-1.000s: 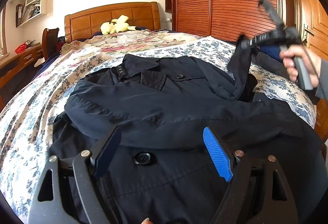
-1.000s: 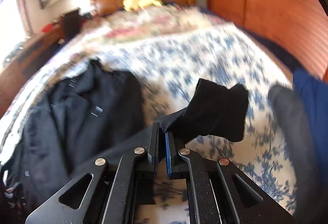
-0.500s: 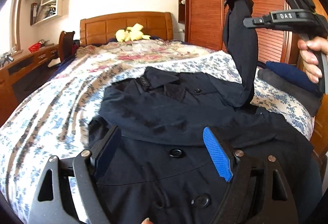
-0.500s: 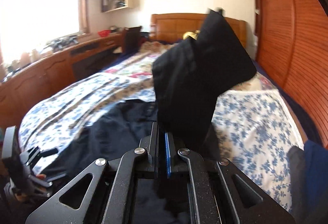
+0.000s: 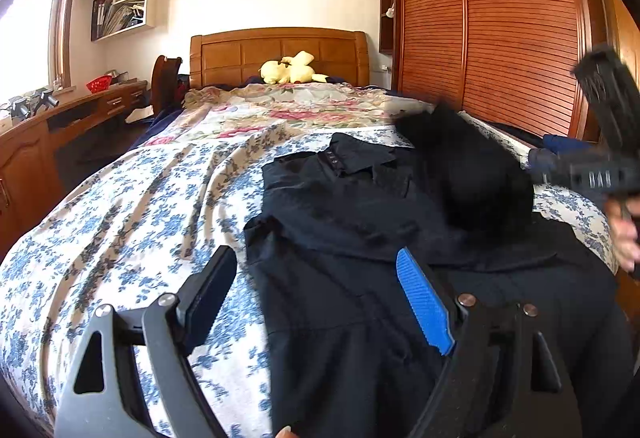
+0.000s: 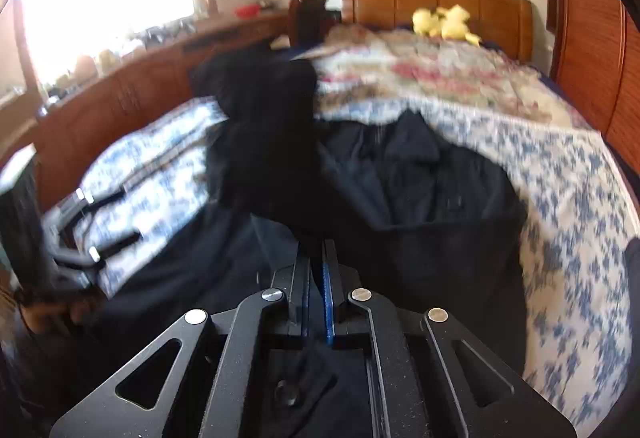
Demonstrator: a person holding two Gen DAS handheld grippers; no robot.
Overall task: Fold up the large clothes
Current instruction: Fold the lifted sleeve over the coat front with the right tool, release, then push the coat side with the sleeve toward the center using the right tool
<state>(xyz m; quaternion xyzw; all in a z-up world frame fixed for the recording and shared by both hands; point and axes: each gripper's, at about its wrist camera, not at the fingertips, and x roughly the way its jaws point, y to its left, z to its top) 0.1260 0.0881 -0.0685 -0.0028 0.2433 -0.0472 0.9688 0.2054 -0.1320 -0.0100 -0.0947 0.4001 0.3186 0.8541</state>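
right gripper (image 6: 316, 266) is clamped on the dark sleeve (image 6: 272, 133) of the black coat (image 6: 420, 205), its two fingers pressed nearly together with the cloth pinched between them. from the jaws the sleeve rises in a blurred fold over the coat's left part, as that camera sees it. in the left wrist view the same sleeve (image 5: 472, 173) hangs as a dark smear above the coat's right shoulder, with the right gripper's black body (image 5: 600, 165) and the person's hand (image 5: 624, 230) at the frame's right edge.

left gripper (image 5: 316, 294) is spread wide and grasps nothing; its black finger (image 5: 208, 294) stands over the sheet and its blue pad (image 5: 424, 302) over the coat's lower front. whether either touches the cloth cannot be told.

the coat (image 5: 360, 238) lies spread on the blue-flowered bedsheet (image 5: 140, 205), collar (image 5: 352, 153) toward the wooden headboard (image 5: 280, 53), hem toward the camera. a yellow plush toy (image 5: 288, 67) sits by the headboard on a rose-patterned quilt (image 5: 288, 109). slatted wooden wardrobe doors (image 5: 500, 29) stand along the right of the bed, and a wooden desk (image 5: 60, 117) along the left.
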